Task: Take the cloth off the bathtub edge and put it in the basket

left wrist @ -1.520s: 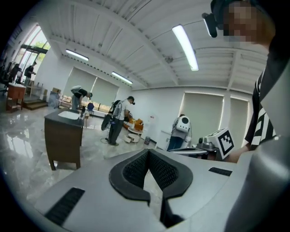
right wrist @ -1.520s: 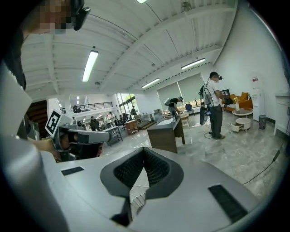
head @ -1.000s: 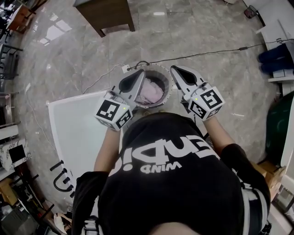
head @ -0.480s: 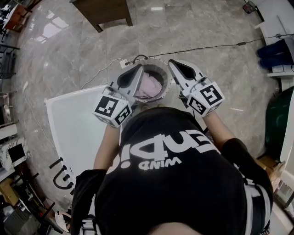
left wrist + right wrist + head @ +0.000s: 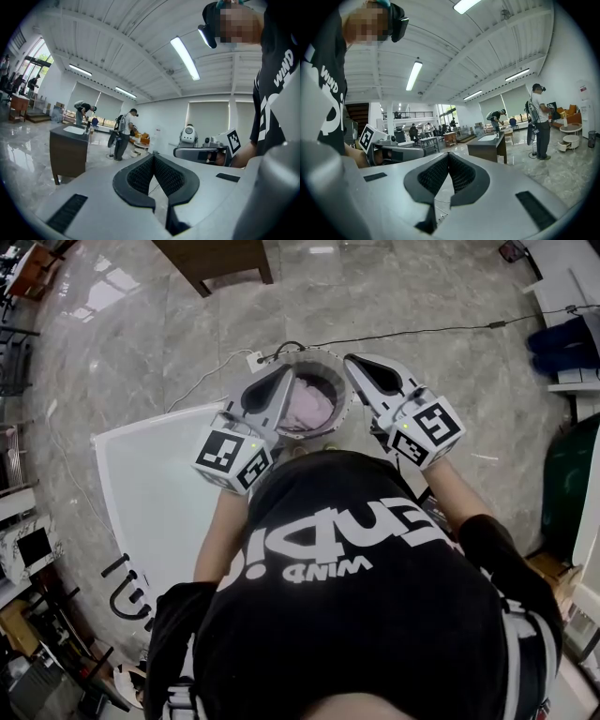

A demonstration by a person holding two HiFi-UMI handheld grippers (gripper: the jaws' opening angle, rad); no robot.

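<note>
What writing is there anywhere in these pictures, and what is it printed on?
"WIND": small white letters on the person's black T-shirt, upside down in the head view.
Big white letters above it on the same shirt: creased, not surely readable.
Black letters on the white panel, lower left: cut off, unreadable.
Left cube and right cube: square patterns only, no words.

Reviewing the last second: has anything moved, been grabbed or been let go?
Nothing visibly changed. The left hand-held gripper and right hand-held gripper stay shut and empty at either side of the basket, and the pink cloth still lies inside it.
</note>
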